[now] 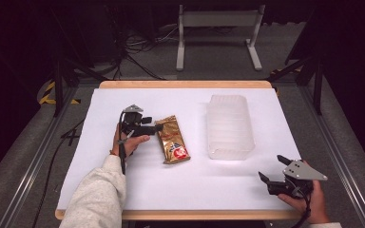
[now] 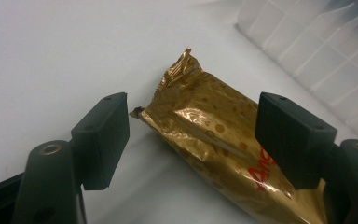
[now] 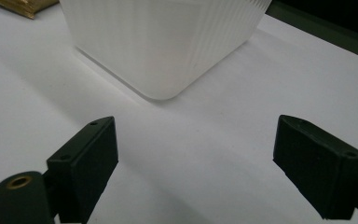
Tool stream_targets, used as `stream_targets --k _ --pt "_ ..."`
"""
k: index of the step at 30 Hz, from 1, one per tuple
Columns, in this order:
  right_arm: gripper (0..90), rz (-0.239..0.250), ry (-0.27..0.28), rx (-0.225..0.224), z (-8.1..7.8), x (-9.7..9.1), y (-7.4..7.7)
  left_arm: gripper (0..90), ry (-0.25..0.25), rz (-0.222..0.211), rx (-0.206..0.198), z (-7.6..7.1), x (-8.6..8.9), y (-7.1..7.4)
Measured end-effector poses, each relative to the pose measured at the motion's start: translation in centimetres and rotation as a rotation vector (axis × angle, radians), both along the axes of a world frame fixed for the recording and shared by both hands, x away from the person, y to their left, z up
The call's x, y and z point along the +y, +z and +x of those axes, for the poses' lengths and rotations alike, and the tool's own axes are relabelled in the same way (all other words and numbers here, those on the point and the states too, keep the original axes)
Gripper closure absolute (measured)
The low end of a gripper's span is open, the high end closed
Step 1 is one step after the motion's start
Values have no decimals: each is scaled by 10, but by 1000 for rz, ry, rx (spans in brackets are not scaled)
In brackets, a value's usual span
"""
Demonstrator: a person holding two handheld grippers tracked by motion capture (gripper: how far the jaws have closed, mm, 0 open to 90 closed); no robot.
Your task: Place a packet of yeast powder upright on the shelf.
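Note:
A gold foil snack packet [image 1: 172, 140] with red lettering lies flat on the white table, left of the middle. My left gripper [image 1: 158, 127] is at its far left end, pointing right. In the left gripper view, the packet [image 2: 209, 130] lies between the spread jaws of that gripper [image 2: 193, 107]; one pad sits just off its crimped corner, the other stands over its far side, and neither squeezes the foil. My right gripper [image 1: 270, 167] rests open near the table's front right corner with nothing between its fingers [image 3: 196, 126].
A translucent ribbed plastic bin [image 1: 230, 126] stands right of the packet; in the right gripper view it [image 3: 168, 37] rises just beyond the jaws. The white sheet [image 1: 123, 190] covers a wooden-edged table. A metal stand [image 1: 218, 28] and cables lie on the floor behind.

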State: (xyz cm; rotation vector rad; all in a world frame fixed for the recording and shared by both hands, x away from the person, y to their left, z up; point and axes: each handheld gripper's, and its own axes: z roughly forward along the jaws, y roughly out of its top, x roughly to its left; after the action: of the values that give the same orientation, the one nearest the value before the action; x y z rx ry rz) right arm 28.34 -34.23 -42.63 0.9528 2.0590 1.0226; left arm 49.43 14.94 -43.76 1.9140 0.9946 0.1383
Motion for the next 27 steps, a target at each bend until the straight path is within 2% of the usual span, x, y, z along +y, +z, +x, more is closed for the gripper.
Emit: stream_targets --k 1,3,5,7,8,11,12,13,15,19,20,22,27 --pt "144 7 1 2 0 -2 0 274 8 20 8 2 -3 -3" --pt "144 6 4 10 0 -3 -1 274 7 21 21 3 -4 -5" --pt "144 5 10 16 1 -3 -2 278 18 54 31 5 -9 -8" --pt "145 11 13 26 1 -4 -2 296 24 59 39 7 -10 -11" --pt "145 7 10 24 2 -3 -2 301 27 67 57 8 -11 -12" --pt "149 9 2 20 1 -2 -1 313 46 69 57 9 -10 -11" --pt "150 11 1 19 1 -2 -1 317 42 66 69 10 -10 -11" --pt "151 18 1 24 1 -3 -1 329 34 31 109 12 -9 -11" --pt "151 27 -3 37 3 -4 -3 361 24 38 110 14 -11 -11" --pt "150 21 1 40 3 -5 -4 384 7 14 130 18 -12 -13" --pt "150 26 3 47 4 -5 -4 414 -7 0 132 19 -13 -15" --pt "149 24 3 48 4 -4 -4 438 -17 12 125 19 -13 -15" --pt "149 17 8 54 4 -4 -5 570 -52 -14 135 19 -11 -15"
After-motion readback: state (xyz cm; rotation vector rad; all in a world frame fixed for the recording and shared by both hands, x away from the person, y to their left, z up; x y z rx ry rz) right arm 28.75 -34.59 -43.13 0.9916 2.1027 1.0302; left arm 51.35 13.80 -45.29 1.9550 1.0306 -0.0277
